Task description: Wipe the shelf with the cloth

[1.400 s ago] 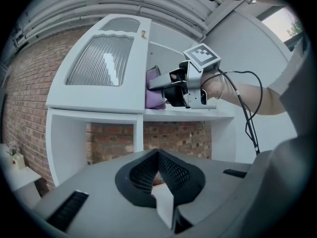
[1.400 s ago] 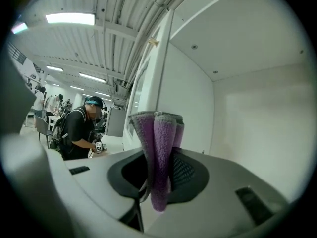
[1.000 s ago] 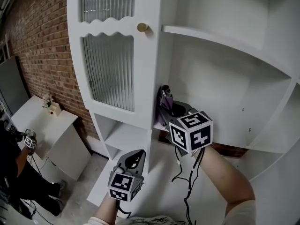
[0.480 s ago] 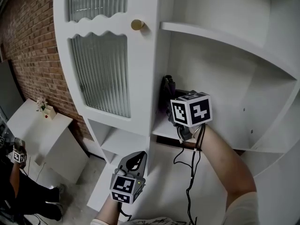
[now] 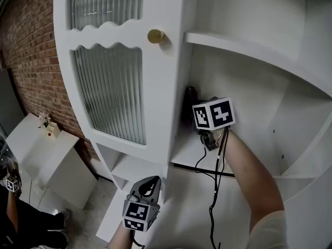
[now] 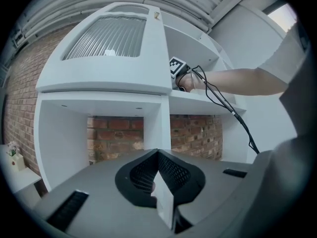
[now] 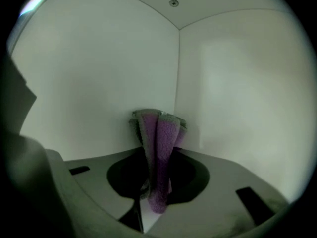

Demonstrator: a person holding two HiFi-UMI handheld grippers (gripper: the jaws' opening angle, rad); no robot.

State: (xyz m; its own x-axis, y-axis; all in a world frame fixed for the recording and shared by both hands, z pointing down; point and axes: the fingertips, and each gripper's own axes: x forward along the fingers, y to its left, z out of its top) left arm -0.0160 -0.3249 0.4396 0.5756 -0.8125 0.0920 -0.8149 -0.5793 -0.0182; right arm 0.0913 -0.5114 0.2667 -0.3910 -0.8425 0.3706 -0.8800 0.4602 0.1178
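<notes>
Up and deeper into the white cabinet is where the right gripper [image 5: 193, 104] has gone since a second ago. Back then it was lower and nearer the front edge. The left gripper [image 5: 149, 182] has slid down a little.

The right gripper [image 7: 154, 196] has its two jaws squeezed on the cloth [image 7: 159, 143]. The cloth is purple and fuzzy, with a greyish edge at its far end. It is folded into a thin bunch with deep creases. Its long way runs straight out ahead of the jaws, and in the right gripper view it stands tall like a little tower. The far end of it points at the corner [image 7: 178, 68] where two white walls meet, just ahead of the gripper. From the head view the cloth [image 5: 190, 98] is only a dark shape past the marker cube.

Just under the right gripper is the shelf [image 5: 189, 150]. A black cable [image 5: 213, 191] hangs down behind it, along the arm [image 5: 249, 175].

Far below the right gripper and off to its left is the left gripper [image 6: 159, 185]. Its jaws are pressed together with nothing held between them.

Left of the right gripper is a door [image 5: 110, 87] with wavy glass and a gold knob [image 5: 155, 36]. Past the door is a brick wall [image 5: 26, 45].
</notes>
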